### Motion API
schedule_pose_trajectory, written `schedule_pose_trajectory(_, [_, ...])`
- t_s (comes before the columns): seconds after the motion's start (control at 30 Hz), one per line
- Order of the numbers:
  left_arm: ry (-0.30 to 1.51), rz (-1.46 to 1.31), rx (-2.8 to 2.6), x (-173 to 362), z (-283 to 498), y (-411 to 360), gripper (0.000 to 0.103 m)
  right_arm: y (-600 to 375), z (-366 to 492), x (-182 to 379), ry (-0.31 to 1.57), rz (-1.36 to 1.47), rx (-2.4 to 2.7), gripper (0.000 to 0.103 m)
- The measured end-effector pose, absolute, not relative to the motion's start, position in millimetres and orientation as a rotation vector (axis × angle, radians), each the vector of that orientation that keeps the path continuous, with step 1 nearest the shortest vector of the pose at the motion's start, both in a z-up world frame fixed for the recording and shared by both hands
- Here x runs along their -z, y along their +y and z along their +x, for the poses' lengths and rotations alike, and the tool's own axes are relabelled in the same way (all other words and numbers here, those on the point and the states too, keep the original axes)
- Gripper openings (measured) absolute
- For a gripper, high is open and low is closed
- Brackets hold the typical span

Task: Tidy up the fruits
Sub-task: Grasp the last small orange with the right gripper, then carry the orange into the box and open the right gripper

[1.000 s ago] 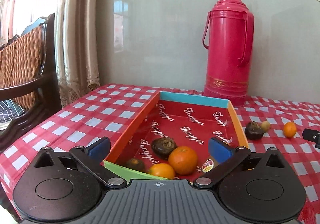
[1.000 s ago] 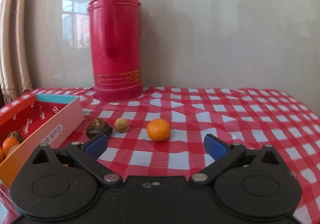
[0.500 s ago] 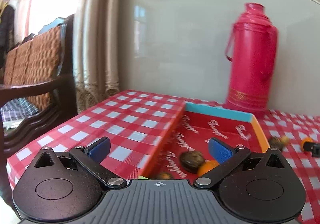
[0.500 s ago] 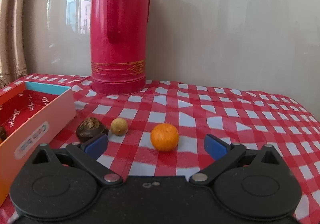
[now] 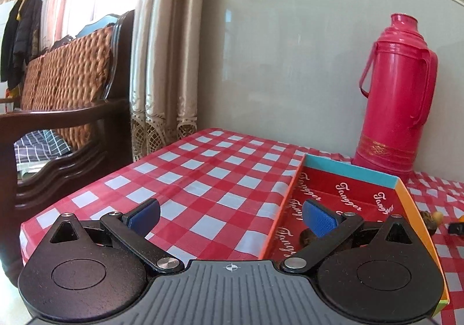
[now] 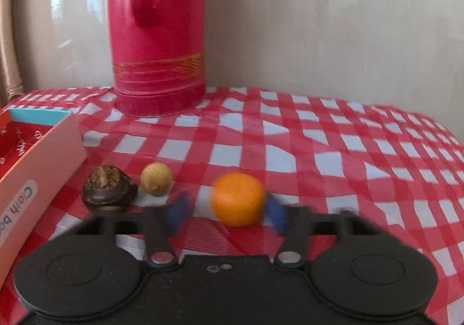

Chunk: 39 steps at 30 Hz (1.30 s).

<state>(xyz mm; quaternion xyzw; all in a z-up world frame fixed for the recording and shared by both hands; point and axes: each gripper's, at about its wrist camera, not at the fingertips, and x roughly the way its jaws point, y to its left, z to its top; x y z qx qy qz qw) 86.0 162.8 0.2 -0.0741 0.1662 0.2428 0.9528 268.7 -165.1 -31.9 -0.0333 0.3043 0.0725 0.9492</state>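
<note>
Red box w/ dark fruit

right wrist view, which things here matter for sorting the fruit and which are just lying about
Job:
orange, between the right gripper fingers
dark brown fruit
small tan fruit
box

Lying about:
red thermos
checked tablecloth

Counter cloth: red-white check, slightly shiny, looks like wipe-clean plastic. Ahead of the jaws, thermos: glossy red plastic, gilt band. Left of the jaws, box: matt printed card. Orange: smooth skin. Dark fruit: rough, dull. Chair: woven cane, polished dark wood.
</note>
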Motion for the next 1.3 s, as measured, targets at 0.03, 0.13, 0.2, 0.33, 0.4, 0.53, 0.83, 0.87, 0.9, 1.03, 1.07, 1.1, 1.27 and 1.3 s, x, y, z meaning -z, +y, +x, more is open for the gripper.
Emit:
schedule_pose_trajectory(0.03, [0.339, -0.159, -0.492, 0, 85, 164, 0.103, -167, 268, 31, 0.622, -0.050, -0.152, 0.030])
schedule_pose_trajectory(0.13, [0.347, -0.160, -0.489, 0, 84, 164, 0.103, -170, 262, 29, 0.616, -0.033, -0.146, 0.030])
schedule_pose_trajectory(0.2, [0.350, -0.149, -0.488, 1, 83, 163, 0.103, -171, 257, 24, 0.607, -0.026, -0.152, 0.030])
schedule_pose_trajectory(0.33, [0.360, -0.137, -0.493, 1, 79, 162, 0.103, -167, 245, 13, 0.584, -0.021, -0.174, 0.030])
schedule_pose_trajectory(0.4, [0.370, -0.133, -0.496, 3, 76, 164, 0.103, -160, 238, 6, 0.569, -0.030, -0.193, 0.030])
schedule_pose_trajectory(0.53, [0.376, -0.137, -0.514, 4, 69, 171, 0.103, -142, 224, -5, 0.549, -0.041, -0.238, 0.030])
schedule_pose_trajectory(0.83, [0.381, -0.159, -0.555, 7, 52, 193, 0.103, -80, 186, -24, 0.489, -0.058, -0.391, 0.030])
schedule_pose_trajectory(0.87, [0.383, -0.158, -0.556, 8, 51, 195, 0.103, -70, 181, -25, 0.482, -0.067, -0.416, 0.030])
schedule_pose_trajectory(0.9, [0.386, -0.159, -0.560, 8, 50, 198, 0.103, -61, 177, -24, 0.479, -0.073, -0.437, 0.030])
schedule_pose_trajectory(1.03, [0.386, -0.172, -0.572, 10, 47, 206, 0.103, -26, 168, -17, 0.487, -0.095, -0.516, 0.031])
schedule_pose_trajectory(1.07, [0.387, -0.172, -0.574, 10, 46, 207, 0.103, -20, 167, -16, 0.490, -0.099, -0.530, 0.034])
schedule_pose_trajectory(1.1, [0.387, -0.173, -0.574, 10, 47, 207, 0.103, -13, 164, -15, 0.481, -0.102, -0.546, 0.042])
schedule_pose_trajectory(1.27, [0.378, -0.181, -0.557, 9, 48, 204, 0.103, -16, 145, -26, 0.318, -0.124, -0.501, 0.092])
schedule_pose_trajectory(1.3, [0.371, -0.181, -0.547, 7, 49, 201, 0.103, -23, 146, -28, 0.301, -0.117, -0.484, 0.093])
